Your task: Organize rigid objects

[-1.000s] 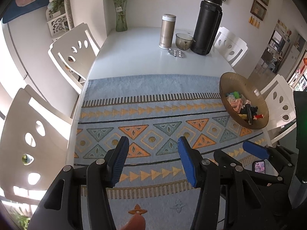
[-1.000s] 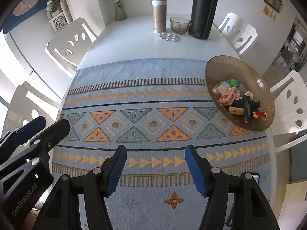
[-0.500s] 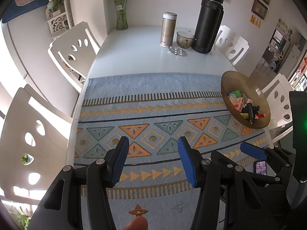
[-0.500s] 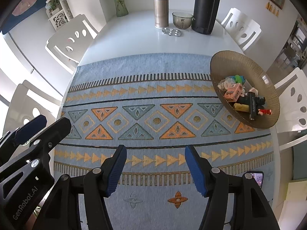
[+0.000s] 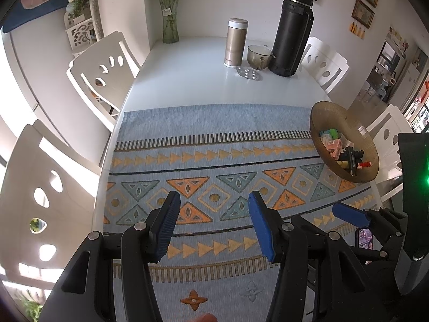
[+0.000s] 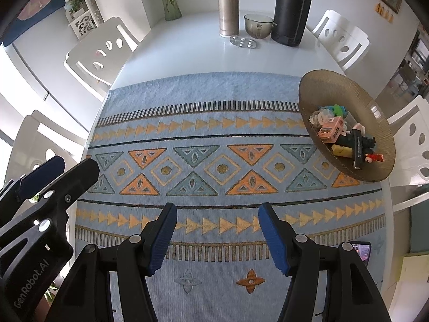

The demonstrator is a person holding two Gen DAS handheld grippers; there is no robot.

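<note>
A brown ribbed bowl [image 6: 335, 86] sits at the right edge of the patterned blue mat [image 6: 214, 139]. It holds several small rigid items, among them a pink box [image 6: 330, 131], a black bar [image 6: 357, 147] and a red figure [image 6: 374, 157]. The bowl also shows in the left wrist view [image 5: 327, 118]. My right gripper [image 6: 217, 212] is open and empty above the mat's near part. My left gripper [image 5: 213, 205] is open and empty above the mat, to the left of the right one.
At the far end of the white table [image 6: 187, 48] stand a tall black flask [image 6: 291, 8], a steel tumbler [image 6: 228, 10], a glass bowl [image 6: 258, 25], a small metal disc [image 6: 243, 42] and a vase [image 6: 171, 2]. White chairs [image 6: 99, 53] surround the table. A phone [image 6: 360, 251] lies near the front right.
Both grippers have drawn back and risen slightly from the table, so the bowl and mat look a little farther. Both stay open and empty.
</note>
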